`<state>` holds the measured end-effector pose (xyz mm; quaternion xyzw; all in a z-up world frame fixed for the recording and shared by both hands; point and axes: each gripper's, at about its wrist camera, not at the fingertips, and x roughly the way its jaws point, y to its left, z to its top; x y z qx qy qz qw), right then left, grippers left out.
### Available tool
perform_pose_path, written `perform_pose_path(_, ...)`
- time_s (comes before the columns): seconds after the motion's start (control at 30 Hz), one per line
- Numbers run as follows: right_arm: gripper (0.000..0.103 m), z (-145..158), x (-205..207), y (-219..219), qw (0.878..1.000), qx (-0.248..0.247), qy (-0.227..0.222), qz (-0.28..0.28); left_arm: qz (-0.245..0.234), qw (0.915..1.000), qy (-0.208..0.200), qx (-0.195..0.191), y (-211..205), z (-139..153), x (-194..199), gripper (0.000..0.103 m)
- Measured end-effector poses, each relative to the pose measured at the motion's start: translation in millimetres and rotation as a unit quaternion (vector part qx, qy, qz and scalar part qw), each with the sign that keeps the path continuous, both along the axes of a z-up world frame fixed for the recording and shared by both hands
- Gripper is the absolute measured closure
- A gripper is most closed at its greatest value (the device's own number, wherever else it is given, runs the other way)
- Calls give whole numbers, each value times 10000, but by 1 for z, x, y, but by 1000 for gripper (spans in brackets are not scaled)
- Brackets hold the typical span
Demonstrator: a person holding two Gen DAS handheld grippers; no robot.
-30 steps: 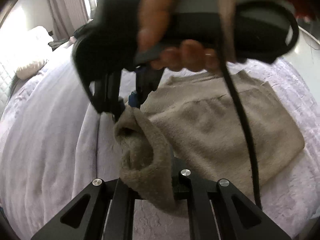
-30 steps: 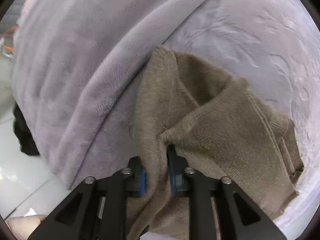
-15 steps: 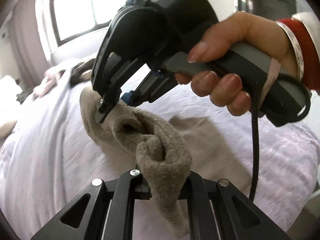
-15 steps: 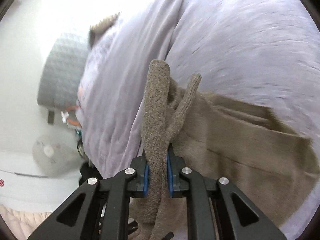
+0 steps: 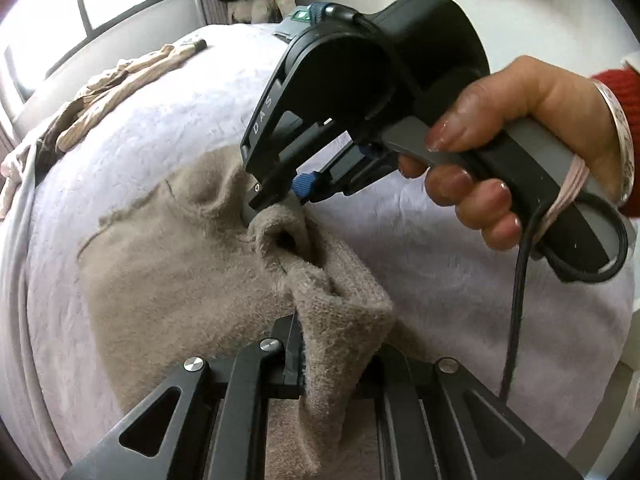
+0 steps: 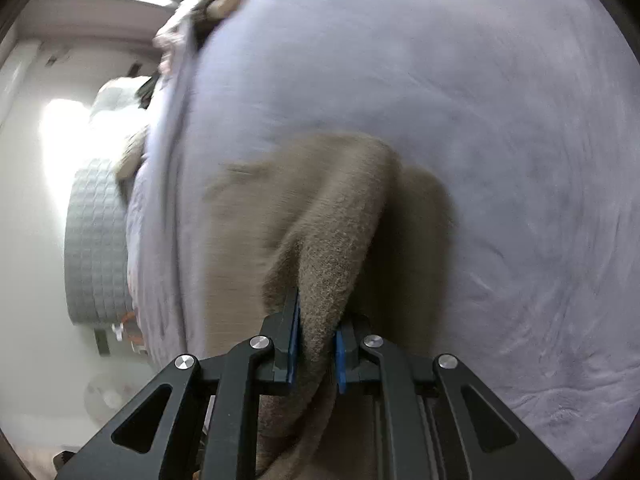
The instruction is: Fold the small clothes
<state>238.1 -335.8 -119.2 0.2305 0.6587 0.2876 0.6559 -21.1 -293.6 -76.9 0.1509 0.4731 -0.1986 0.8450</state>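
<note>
No containers anywhere in shot, just the bed; my left gripper (image 5: 332,364) is pinched tight on one fold of the beige sweater (image 5: 168,264), and my right gripper (image 5: 276,204) is clamped on another bunch of the same edge just beyond it; the knit sags between the two like a little open pocket; the rest of the sweater lies spread on the lilac blanket (image 5: 420,248), toward the left in the left view; my right hand (image 5: 516,140) is wrapped round the handle, red cuff at the wrist; a pile of striped clothes (image 5: 120,80) sits at the far edge of the bed. The right view is smeared; I can only make out blue pads (image 6: 295,344) squeezing knit; the left pads are buried under cloth.
</note>
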Motion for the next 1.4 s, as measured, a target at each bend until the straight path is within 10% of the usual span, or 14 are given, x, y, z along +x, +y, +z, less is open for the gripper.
perform_pose_path(0.2, 87, -11, -2, -11, 9994, 284, -29, -184, 78, 9999, 78, 19, -2, 0, -2, 87)
perform_pose_path(0.27, 85, -9, 0, -12, 9995, 266, -23, -166, 248, 9996, 167, -3, 7, 6, 1, 22)
perform_pose_path(0.3, 84, -6, 0, -10, 9997, 200, -20, -160, 325, 9994, 52, -42, 17, 9, 6, 13)
perform_pose_path(0.5, 45, 12, -16, -15, 9989, -139, -4, -453, 505, 9978, 203, -389, 54, 34, -11, 13)
perform_pose_path(0.63, 42, 32, -58, -41, 9950, -1, -106, -991, 1177, 9877, 625, -820, 106, 36, -13, 13)
perform_pose_path(0.8, 42, 44, -141, -63, 9874, 514, -1, -1496, 2369, 9432, 1639, -1657, 184, 2, -7, 13)
perform_pose_path(1.0, 42, 23, -171, -31, 9839, 732, 214, -1619, 2485, 9029, 2509, -2452, 197, -41, 9, 14)
perform_pose_path(1.07, 50, 11, -164, -23, 9767, 854, 291, -1949, 2384, 8997, 2622, -2549, 194, -46, 15, 56)
perform_pose_path(1.13, 93, 1, -159, -19, 9702, 887, 485, -2204, 2356, 9056, 2651, -2327, 193, -46, 21, 69)
perform_pose_path(1.17, 95, 1, -158, -16, 9678, 916, 530, -2285, 2311, 9069, 2614, -2361, 195, -41, 20, 75)
perform_pose_path(1.4, 95, 10, -196, -7, 9754, 441, 331, -2133, 2005, 9310, 2408, -1874, 212, -39, -12, 75)
